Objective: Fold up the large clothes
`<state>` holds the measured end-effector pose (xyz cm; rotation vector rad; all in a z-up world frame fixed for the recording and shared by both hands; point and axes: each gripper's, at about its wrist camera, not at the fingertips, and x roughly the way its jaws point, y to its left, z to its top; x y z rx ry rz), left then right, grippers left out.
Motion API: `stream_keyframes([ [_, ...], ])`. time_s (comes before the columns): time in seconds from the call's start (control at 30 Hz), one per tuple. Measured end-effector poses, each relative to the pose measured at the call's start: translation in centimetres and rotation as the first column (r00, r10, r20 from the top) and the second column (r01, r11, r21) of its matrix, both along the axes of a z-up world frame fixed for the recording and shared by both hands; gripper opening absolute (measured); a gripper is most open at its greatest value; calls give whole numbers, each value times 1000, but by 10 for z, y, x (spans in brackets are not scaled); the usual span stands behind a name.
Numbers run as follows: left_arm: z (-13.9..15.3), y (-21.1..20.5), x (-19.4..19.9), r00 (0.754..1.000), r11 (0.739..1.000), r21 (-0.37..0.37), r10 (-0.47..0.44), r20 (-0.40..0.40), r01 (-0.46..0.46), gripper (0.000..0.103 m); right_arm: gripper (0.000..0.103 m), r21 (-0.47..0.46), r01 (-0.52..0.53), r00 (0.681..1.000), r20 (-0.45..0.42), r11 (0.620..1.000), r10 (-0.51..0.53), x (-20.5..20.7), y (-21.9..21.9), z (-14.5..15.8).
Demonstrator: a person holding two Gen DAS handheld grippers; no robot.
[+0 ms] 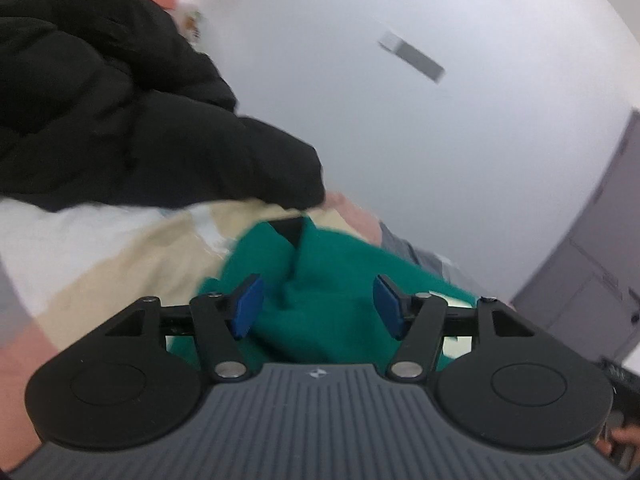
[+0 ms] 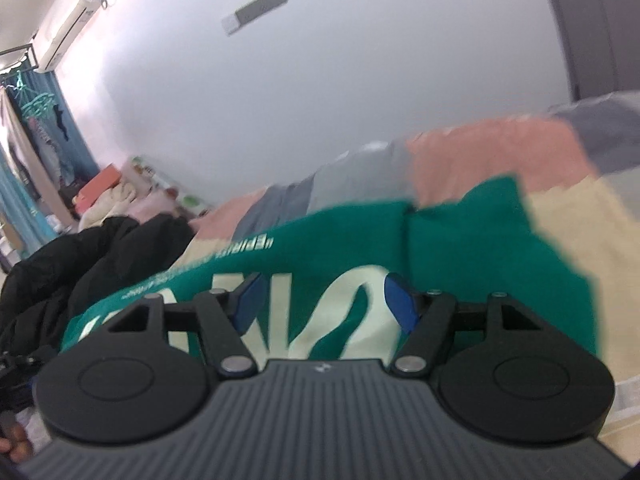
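Both grippers, left (image 1: pixel 318 306) and right (image 2: pixel 326 304), jaws spread, seemingly gripping nothing, over green sweatshirt (image 2: pixel 460 248) (blurred)

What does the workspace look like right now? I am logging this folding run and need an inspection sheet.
Surface: patchwork bedspread in cream, pink, grey and white blocks.
Job's things: green knit sweatshirt with pale lettering lying on the bedspread, bunched near the left gripper; black puffy jacket heaped beside it.
Clutter: orange flat box and soft items at the far end, blurred.
Grippers: left gripper open above the green fabric, pads not pressing it; right gripper open above the lettering.
Cables: nothing seen.
Surroundings: white wall, wall air conditioner, grey cabinet, hanging clothes.
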<state>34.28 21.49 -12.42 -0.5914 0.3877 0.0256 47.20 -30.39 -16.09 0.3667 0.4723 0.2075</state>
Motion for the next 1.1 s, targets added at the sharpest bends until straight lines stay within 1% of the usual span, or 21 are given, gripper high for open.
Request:
stream_keyframes([
  [0.03, 3, 5, -6, 1000, 1000, -6, 25, 6, -25, 71, 75, -9, 21, 1000, 11, 1000, -21, -3, -4, 3],
  [0.1, 7, 10, -15, 996, 996, 17, 86, -5, -86, 78, 83, -19, 61, 998, 33, 998, -61, -16, -14, 12],
  [0.13, 8, 12, -19, 994, 994, 26, 106, -17, -106, 78, 84, -24, 78, 996, 35, 997, -77, -20, -19, 14],
  [0.3, -3, 12, -25, 993, 999, -6, 51, -102, -52, 79, 85, -123, 168, 983, -56, 978, -175, -34, -36, 12],
  [0.33, -8, 10, -24, 992, 999, -9, 44, -114, -46, 79, 85, -113, 166, 981, -81, 980, -176, -34, -38, 8],
  [0.43, -18, 5, -16, 987, 999, 0, 49, -151, -50, 79, 87, -10, 107, 980, -168, 994, -107, -25, -43, -5],
  [0.47, -21, 4, -13, 987, 999, 1, 50, -155, -50, 79, 87, 1, 82, 978, -191, 997, -81, -20, -41, -9],
  [0.53, -25, 5, -8, 985, 999, -16, 42, -166, -46, 79, 87, -67, 57, 976, -205, 996, -69, -16, -31, -18],
  [0.57, -28, 6, -5, 983, 999, -31, 35, -179, -42, 79, 86, -132, 39, 975, -210, 990, -67, -12, -23, -22],
  [0.6, -30, 6, -2, 982, 998, -42, 29, -188, -38, 79, 84, -180, 22, 973, -223, 983, -63, -9, -16, -27],
  [0.63, -32, 7, 1, 981, 998, -50, 22, -192, -32, 77, 78, -207, 11, 971, -233, 978, -60, -6, -11, -32],
  [0.67, -33, 6, 4, 981, 999, -47, 15, -191, -25, 75, 74, -223, 1, 969, -241, 975, -56, -3, -5, -35],
  [0.7, -32, 4, 5, 981, 999, -35, 14, -192, -21, 67, 66, -236, -2, 968, -243, 972, -57, -1, -1, -38],
  [0.73, -31, 2, 7, 981, 1000, -14, 20, -193, -24, 57, 53, -247, 4, 969, -238, 969, -65, 0, 0, -38],
  [0.77, -29, 1, 7, 982, 1000, 5, 25, -189, -24, 51, 45, -251, 18, 971, -228, 968, -77, -1, 0, -37],
  [0.8, -26, 0, 7, 984, 1000, 17, 24, -175, -21, 39, 29, -243, 34, 973, -214, 969, -88, -1, -1, -35],
  [0.83, -22, 0, 6, 989, 1000, 17, 26, -148, -23, 29, 20, -226, 52, 976, -195, 973, -97, -2, -3, -31],
  [0.9, -15, 5, 4, 994, 999, -17, 37, -107, -39, 22, 15, -199, 65, 986, -140, 978, -94, -5, -9, -20],
  [1.0, 0, 14, 8, 997, 997, -59, 54, -55, -57, 18, 14, -128, 106, 992, -51, 986, -113, -13, -20, -3],
  [1.03, 5, 15, 12, 997, 996, -56, 63, -47, -66, 14, 14, -109, 117, 992, -25, 987, -120, -14, -24, 1],
  [1.1, 13, 22, 24, 994, 994, -36, 106, -16, -106, 14, 14, -116, 139, 990, 4, 983, -140, -16, -26, 8],
])
